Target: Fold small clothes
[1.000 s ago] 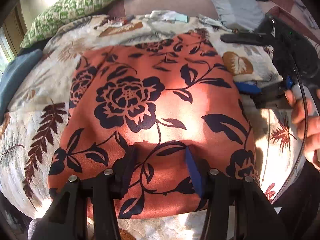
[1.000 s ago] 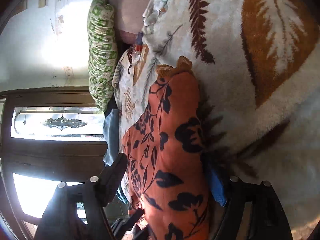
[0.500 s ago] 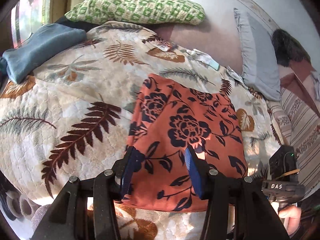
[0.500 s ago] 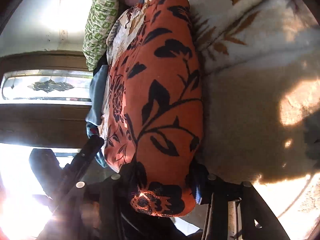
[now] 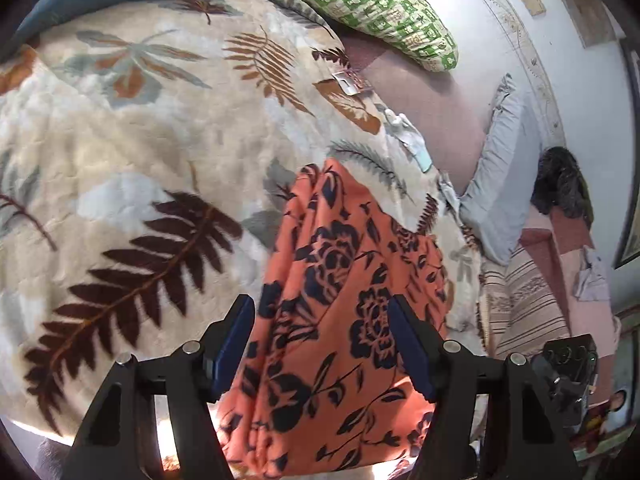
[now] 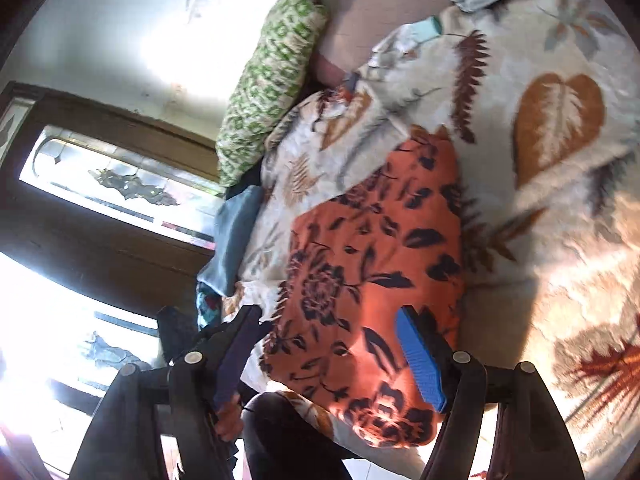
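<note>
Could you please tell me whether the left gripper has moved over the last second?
Yes. The left gripper has drawn back toward the near edge of the orange floral cloth, and the green patterned pillow has swung from upper left to upper right.

Small orange garment of thin fabric w/ dark navy flower-and-leaf print [image 5: 344, 312] [image 6: 372, 264] lies on the cream plush leaf-print blanket [image 5: 132, 168] [image 6: 560, 184], near blanket's front edge. Lengthwise ridges and wrinkles run thru it, esp. along one side; far end narrows to a point toward blanket's far edge. Near end sunlit, partly hanging off.
</note>
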{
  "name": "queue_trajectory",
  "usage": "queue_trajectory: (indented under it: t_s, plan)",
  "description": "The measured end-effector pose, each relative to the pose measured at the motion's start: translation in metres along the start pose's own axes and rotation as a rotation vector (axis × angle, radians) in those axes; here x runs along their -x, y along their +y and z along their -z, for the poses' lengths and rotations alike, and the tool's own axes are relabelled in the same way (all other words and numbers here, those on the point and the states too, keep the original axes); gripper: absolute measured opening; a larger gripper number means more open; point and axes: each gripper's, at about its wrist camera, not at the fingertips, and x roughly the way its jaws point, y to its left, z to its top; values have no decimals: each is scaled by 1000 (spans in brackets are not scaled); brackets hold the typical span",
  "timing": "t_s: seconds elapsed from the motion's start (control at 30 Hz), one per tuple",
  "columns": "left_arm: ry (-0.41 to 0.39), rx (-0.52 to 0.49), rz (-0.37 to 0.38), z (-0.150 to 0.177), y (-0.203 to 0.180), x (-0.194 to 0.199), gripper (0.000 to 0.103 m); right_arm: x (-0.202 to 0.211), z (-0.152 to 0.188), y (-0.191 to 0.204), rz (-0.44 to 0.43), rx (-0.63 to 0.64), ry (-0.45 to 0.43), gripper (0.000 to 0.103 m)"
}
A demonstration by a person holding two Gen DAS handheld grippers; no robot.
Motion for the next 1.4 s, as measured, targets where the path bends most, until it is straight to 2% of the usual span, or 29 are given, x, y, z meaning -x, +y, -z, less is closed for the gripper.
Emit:
queue_trajectory:
  t_s: [0.1, 0.2, 0.33, 0.37, 0.4, 0.43, 0.5, 0.57, 0.6, 0.63, 0.67, 0.7, 0.73, 0.77, 0.8, 0.83, 0.9, 1.0, 1.07, 1.13, 1.17, 1.2, 1.23, 1.27, 1.33, 1.4]
  plan:
    - [23, 34, 54, -21, -3, -21, 71, -52, -9, 19, 4, 65, 80, 74]
    - [26, 48, 29, -42, -3, -40, 72, -100, 1, 6, 55, 69, 191, 74]
    - [62, 22, -34, -54, -2, -68, 72, -100, 13, -4, 49, 99, 169, 75]
    - [72, 2, -60, -52, -1, -74, 63, -99, 13, -7, 37, 92, 175, 75]
    - [81, -11, -49, -49, -2, -76, 26, -97, 12, -11, 24, 84, 183, 75]
    - [57, -32, -47, -46, -7, -72, 25, -95, 11, -14, 9, 75, 191, 75]
    - [-22, -138, -59, -40, -26, -55, 24, -92, 10, -19, -7, 63, 197, 75]
    - [-36, -146, -80, -38, -26, -57, 25, -89, 11, -21, -5, 68, 198, 75]
    - [4, -105, -120, -40, -14, -68, 29, -89, 12, -22, 1, 72, 199, 75]
    - [57, -21, -113, -41, 4, -80, 39, -92, 11, -18, 6, 73, 197, 75]
    - [55, 71, -36, -42, 21, -79, 39, -92, 11, -18, 6, 73, 197, 75]
    - [64, 127, 2, -44, 26, -73, 40, -95, 10, -16, 9, 74, 199, 75]
    - [59, 151, -1, -45, 25, -63, 42, -96, 10, -14, 17, 76, 201, 75]
    - [21, 141, -2, -44, 19, -49, 43, -96, 10, -13, 20, 76, 203, 75]
    - [-16, 106, 18, -40, 13, -34, 50, -94, 9, -14, 19, 74, 203, 75]
    - [-30, 74, 39, -34, 7, -21, 65, -95, 8, -14, 15, 67, 201, 75]
    - [-16, 45, 40, -16, 2, -2, 82, -97, 5, -15, 3, 48, 199, 75]
    - [-8, 54, -2, 15, 7, 16, 83, -97, 4, -16, -2, 36, 197, 75]
    - [37, 82, -8, 35, 17, 12, 83, -96, 4, -16, -3, 37, 193, 75]
    - [88, 99, -43, 48, 26, 1, 83, -96, 4, -17, -4, 32, 187, 75]
    - [98, 113, -62, 53, 30, -4, 81, -96, 5, -16, -4, 28, 184, 75]
    - [81, 99, -82, 55, 29, -3, 73, -96, 5, -17, -4, 25, 184, 75]
    - [68, 67, -104, 57, 24, 1, 27, -95, 4, -16, -4, 24, 185, 75]
    - [69, 32, -103, 57, 16, 4, 22, -95, 4, -16, -7, 23, 187, 75]
    - [5, -54, -118, 61, -3, 17, 22, -94, 4, -17, -9, 17, 189, 75]
    - [-9, -92, -177, 67, -9, 15, 22, -93, 3, -19, -10, 6, 188, 75]
